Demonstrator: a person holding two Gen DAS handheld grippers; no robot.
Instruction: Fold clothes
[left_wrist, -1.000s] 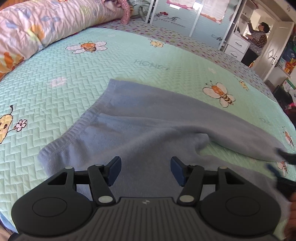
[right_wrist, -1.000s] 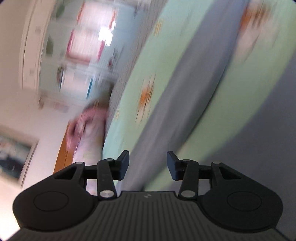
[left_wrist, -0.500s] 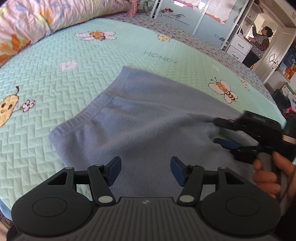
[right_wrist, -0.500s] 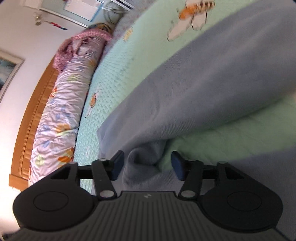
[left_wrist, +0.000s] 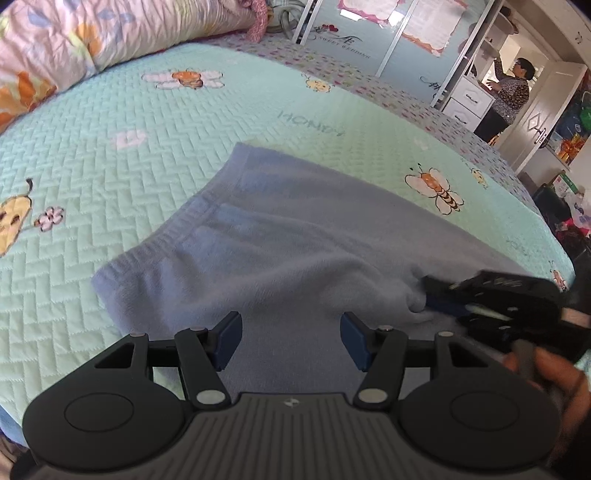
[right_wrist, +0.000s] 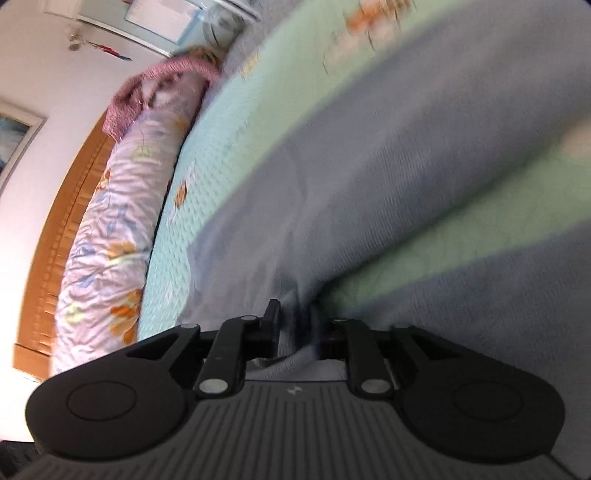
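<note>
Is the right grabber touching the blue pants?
Touching. In the right wrist view, the right gripper has closed on a bunched fold of the blue pants, cloth pinched between its fingers.

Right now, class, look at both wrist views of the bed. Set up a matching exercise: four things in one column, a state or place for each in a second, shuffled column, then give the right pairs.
Things
1. left gripper
2. right gripper
3. blue trousers
4. floral quilt roll

States or places
A. lies along the wooden headboard
B. shut on a bunch of blue cloth
C. spread on the green bedspread
D. open, over the trousers, holding nothing

Pairs: 1-D, 2-B, 3-C, 4-A
</note>
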